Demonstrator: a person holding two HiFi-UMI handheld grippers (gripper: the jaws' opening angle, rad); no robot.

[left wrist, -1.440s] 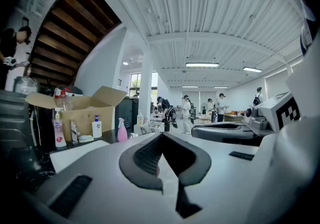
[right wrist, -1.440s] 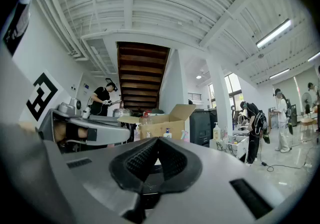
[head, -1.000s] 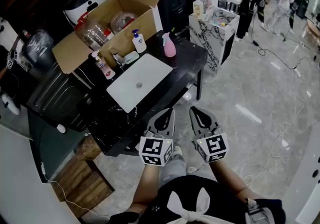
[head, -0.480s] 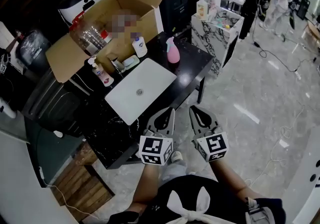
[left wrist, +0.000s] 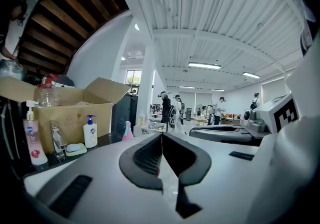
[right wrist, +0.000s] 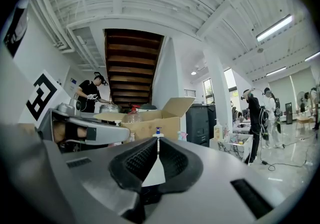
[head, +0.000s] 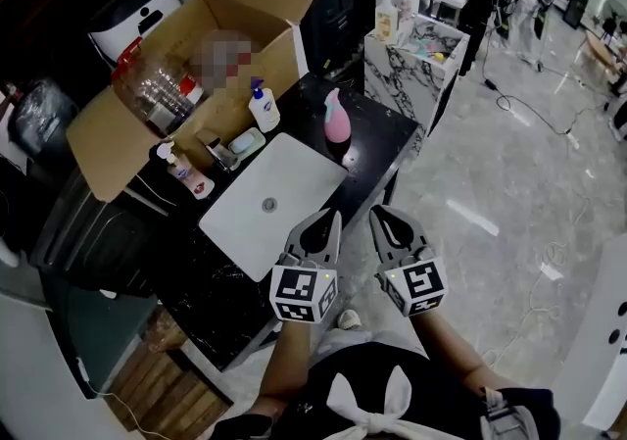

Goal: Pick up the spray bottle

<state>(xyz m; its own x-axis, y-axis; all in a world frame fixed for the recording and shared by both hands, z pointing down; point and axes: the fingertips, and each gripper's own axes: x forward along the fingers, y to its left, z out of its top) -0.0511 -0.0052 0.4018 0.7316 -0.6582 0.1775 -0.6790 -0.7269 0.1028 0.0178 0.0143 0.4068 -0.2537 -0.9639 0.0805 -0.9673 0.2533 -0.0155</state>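
Note:
The pink spray bottle [head: 337, 117] stands upright near the far right corner of the black counter [head: 387, 129]. It also shows small and distant in the left gripper view [left wrist: 128, 132] and just right of the jaw tips in the right gripper view [right wrist: 181, 135]. My left gripper [head: 334, 217] and right gripper [head: 375, 215] hover side by side at the counter's near edge, well short of the bottle. Both are shut with nothing between the jaws.
A white basin [head: 294, 169] is set in the counter. Behind it stand a white pump bottle [head: 263, 107], a soap dish [head: 245, 143], a pink-labelled pump bottle [head: 178, 169] and an open cardboard box [head: 118, 124]. A marble stand [head: 402, 61] is to the right; people stand far off.
Both grippers have come forward together toward the counter, so its near edge and the basin now lie just ahead of the jaw tips. Jaws stay shut.

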